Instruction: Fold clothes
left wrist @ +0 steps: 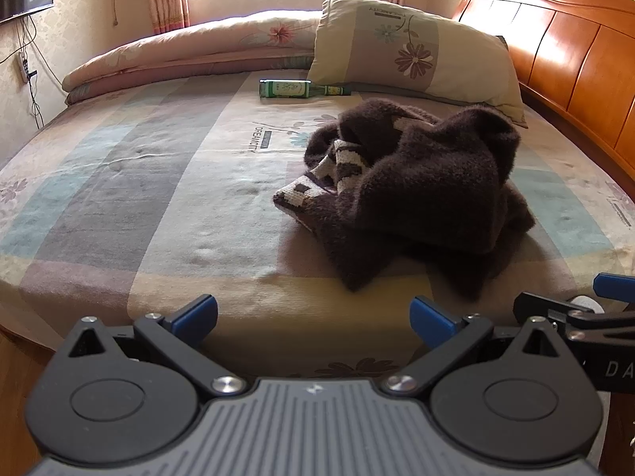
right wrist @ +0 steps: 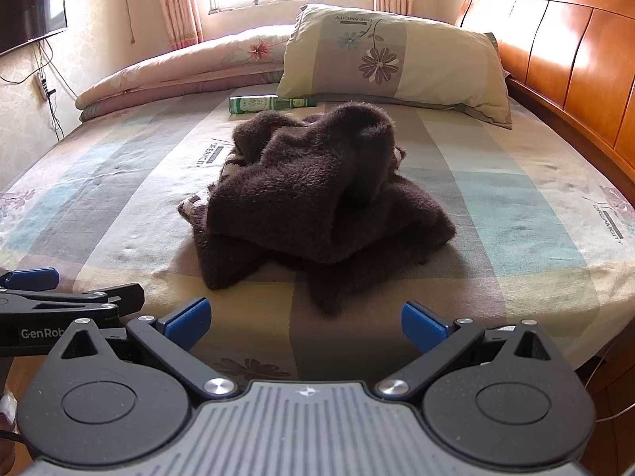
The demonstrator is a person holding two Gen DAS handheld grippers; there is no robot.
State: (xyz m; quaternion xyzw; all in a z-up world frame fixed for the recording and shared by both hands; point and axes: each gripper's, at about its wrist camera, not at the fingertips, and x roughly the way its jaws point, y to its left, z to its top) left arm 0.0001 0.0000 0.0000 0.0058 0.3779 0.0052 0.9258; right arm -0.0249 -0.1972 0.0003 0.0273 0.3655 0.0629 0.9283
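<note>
Bed (left wrist: 166,182): striped sheet in pastel blocks; wooden headboard (left wrist: 575,51) on the right
Quilt (left wrist: 190,51): folded, floral; lies along the far edge under the window
Pillow (right wrist: 397,59): flower print; leans near the headboard
Garment (right wrist: 317,202): dark brown fuzzy knit with a cream patterned band; crumpled in a heap mid-bed, ahead of both grippers
Left gripper (left wrist: 313,317): jaws spread wide, nothing between them; over the near bed edge, apart from the garment
Right gripper (right wrist: 305,321): jaws spread wide, empty; beside the left one
Bottle (left wrist: 303,88): green glass; on its side between garment and pillow
</note>
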